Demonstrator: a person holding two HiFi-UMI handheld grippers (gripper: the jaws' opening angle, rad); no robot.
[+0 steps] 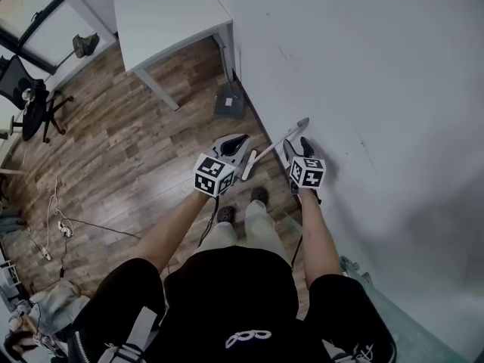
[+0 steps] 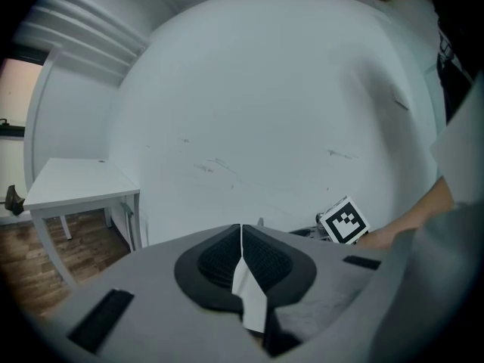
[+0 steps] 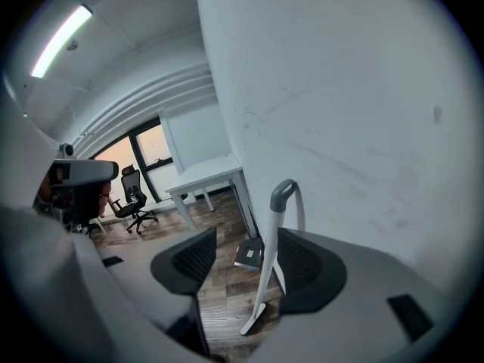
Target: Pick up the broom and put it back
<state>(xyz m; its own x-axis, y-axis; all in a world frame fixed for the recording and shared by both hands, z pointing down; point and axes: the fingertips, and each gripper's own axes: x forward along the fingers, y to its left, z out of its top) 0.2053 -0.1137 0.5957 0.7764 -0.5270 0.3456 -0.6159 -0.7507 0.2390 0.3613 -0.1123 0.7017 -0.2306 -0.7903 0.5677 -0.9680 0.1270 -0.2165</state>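
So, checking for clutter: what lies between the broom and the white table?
A flat grey square pad lies on the floor; the head view shows it best.

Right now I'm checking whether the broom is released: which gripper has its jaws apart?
The right gripper: its jaws stand wide apart, with the broom between them. The left gripper has its jaws pressed together.
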